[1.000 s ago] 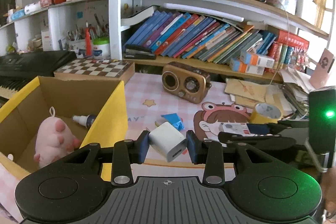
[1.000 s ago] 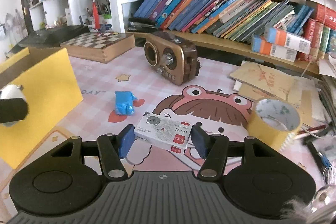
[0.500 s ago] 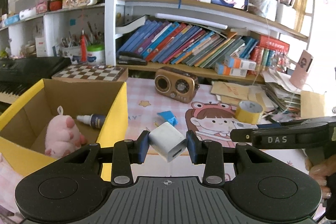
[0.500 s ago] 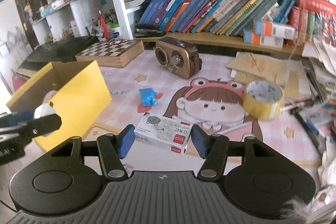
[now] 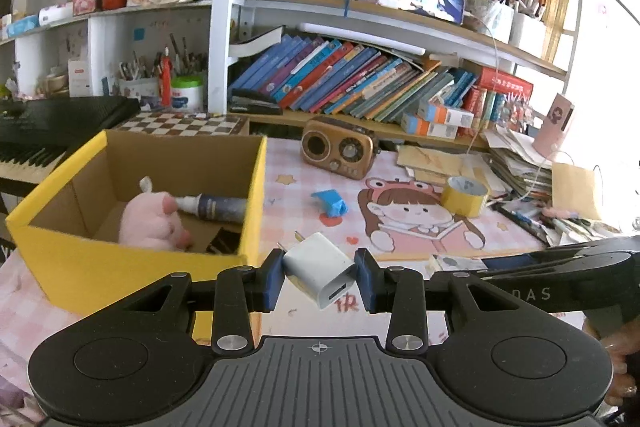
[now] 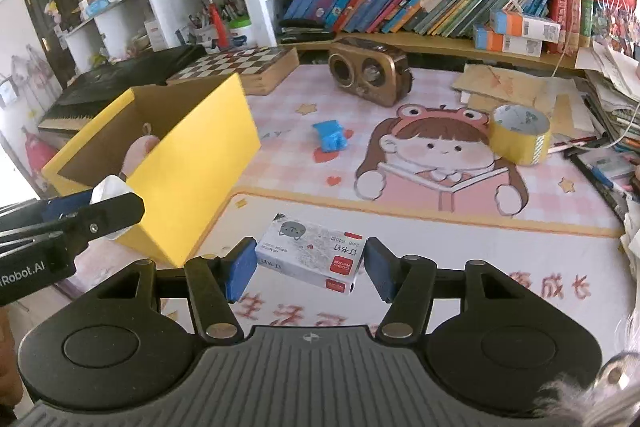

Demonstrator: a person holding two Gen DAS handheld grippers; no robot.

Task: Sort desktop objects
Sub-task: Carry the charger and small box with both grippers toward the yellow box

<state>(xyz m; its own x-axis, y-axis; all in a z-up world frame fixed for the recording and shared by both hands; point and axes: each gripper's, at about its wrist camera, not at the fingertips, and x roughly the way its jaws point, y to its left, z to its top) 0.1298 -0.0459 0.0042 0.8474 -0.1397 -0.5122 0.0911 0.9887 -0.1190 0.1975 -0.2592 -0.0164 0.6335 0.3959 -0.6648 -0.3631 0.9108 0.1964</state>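
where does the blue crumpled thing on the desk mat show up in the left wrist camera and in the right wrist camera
Left wrist: blue crumpled thing, centre, right of the yellow box.
Right wrist, upper centre, also right of the box.
Shared landmark: brown radio, behind it in both.

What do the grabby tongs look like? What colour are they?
Both tongs, left and right, are black plastic with blue pads on the fingertips, silver screws, round bumps and a ribbed grey middle. One side reads "DAS" in the left view; "Robot.AI" shows in the right view.

White charger (image 5: 319,269) and staple box (image 6: 310,253) — both tilted, aloft
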